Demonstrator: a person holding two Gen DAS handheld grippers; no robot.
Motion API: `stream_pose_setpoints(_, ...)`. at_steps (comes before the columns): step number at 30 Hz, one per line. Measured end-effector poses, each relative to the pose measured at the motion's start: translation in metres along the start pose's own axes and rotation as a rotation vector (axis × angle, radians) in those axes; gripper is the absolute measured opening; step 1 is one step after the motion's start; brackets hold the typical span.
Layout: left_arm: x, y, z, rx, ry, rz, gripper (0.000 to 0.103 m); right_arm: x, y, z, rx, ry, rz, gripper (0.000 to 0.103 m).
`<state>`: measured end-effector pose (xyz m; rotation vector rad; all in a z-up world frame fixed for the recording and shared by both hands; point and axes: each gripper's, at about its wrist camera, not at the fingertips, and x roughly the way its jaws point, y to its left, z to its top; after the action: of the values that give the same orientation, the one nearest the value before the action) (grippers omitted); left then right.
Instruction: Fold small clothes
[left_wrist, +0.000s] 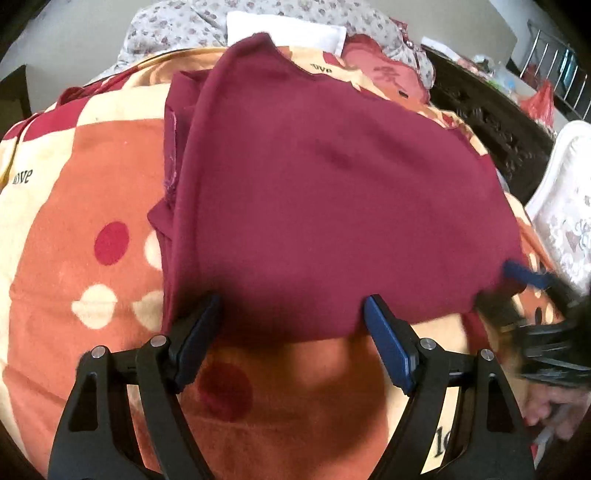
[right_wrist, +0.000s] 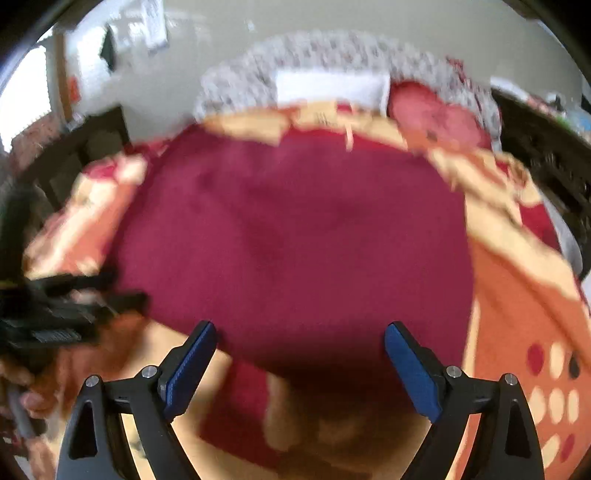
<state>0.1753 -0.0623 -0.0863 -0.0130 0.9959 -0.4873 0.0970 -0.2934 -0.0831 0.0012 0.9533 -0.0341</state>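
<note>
Our left hand-held gripper (left_wrist: 291, 325) is spread wide and holds nothing, pads at the near hem of the maroon garment (left_wrist: 314, 184). Our right hand-held gripper (right_wrist: 300, 350) is released too, at the same hem, its view blurred. The garment lies flat on the bed blanket (left_wrist: 74, 221), dead ahead of both, long axis running away toward the pillows (left_wrist: 284, 26), left side apparently already folded in. Both sit about equally near, so we judge the next move is a two-corner hem pinch, folding away from us
</note>
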Motion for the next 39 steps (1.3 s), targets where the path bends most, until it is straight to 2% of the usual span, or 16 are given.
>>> stream_pose_setpoints(3, -0.019, 0.006, -0.003, -0.044, -0.016, -0.073, 0.080, 0.003, -0.016, -0.003, 0.066, -0.032, 0.063, 0.093)
stream_pose_setpoints(7, -0.049, 0.017, -0.027, -0.104, -0.052, -0.162, 0.080, 0.000, -0.008, -0.009, 0.032, -0.059, 0.019, 0.095)
stream_pose_setpoints(10, -0.039, 0.031, -0.045, -0.160, -0.002, -0.192, 0.080, 0.000, -0.007, -0.011, 0.020, -0.061, -0.004, 0.096)
stream_pose_setpoints(11, -0.036, 0.033, -0.046, -0.165, -0.016, -0.199, 0.080, 0.000, -0.006, -0.012, 0.020, -0.060, -0.003, 0.097)
stream_pose_setpoints(15, -0.023, 0.034, -0.025, -0.227, -0.050, -0.215, 0.080, 0.000, -0.006, -0.011, 0.028, -0.061, 0.014, 0.098)
stream_pose_setpoints(19, -0.004, 0.055, -0.003, -0.357, -0.071, -0.312, 0.081, 0.000, -0.005, -0.012, 0.026, -0.062, 0.015, 0.098)
stream_pose_setpoints(21, -0.001, 0.065, 0.002, -0.438, -0.070, -0.354, 0.081, -0.008, -0.007, -0.012, 0.044, -0.088, 0.025, 0.096)
stream_pose_setpoints(23, -0.001, 0.070, 0.003, -0.489, -0.070, -0.370, 0.080, -0.034, -0.017, -0.013, 0.084, -0.145, 0.078, 0.094)
stream_pose_setpoints(25, -0.002, 0.068, 0.008, -0.485, -0.050, -0.341, 0.076, -0.060, -0.034, -0.016, 0.128, -0.190, 0.099, 0.094)
stream_pose_setpoints(26, -0.003, 0.064, 0.010, -0.471, -0.042, -0.314, 0.072, -0.065, -0.043, -0.018, 0.159, -0.178, 0.118, 0.094)
stream_pose_setpoints(28, -0.006, 0.061, 0.011, -0.465, -0.029, -0.285, 0.051, -0.064, -0.064, -0.030, 0.253, -0.111, 0.208, 0.094)
stream_pose_setpoints(29, -0.007, 0.062, 0.012, -0.466, -0.028, -0.277, 0.046, -0.061, -0.070, -0.036, 0.282, -0.082, 0.222, 0.092)
stream_pose_setpoints(30, -0.007, 0.061, 0.012, -0.469, -0.027, -0.267, 0.034, -0.058, -0.075, -0.043, 0.305, -0.061, 0.247, 0.088)
stream_pose_setpoints(32, -0.006, 0.065, 0.012, -0.488, -0.015, -0.268, 0.032, -0.049, -0.084, -0.054, 0.366, -0.028, 0.304, 0.069)
stream_pose_setpoints(35, -0.005, 0.068, 0.011, -0.490, -0.005, -0.277, 0.032, -0.035, -0.098, -0.063, 0.485, -0.023, 0.353, 0.068)
stream_pose_setpoints(39, -0.007, 0.073, 0.008, -0.509, -0.003, -0.288, 0.031, -0.013, -0.130, -0.061, 0.718, -0.064, 0.480, 0.068)
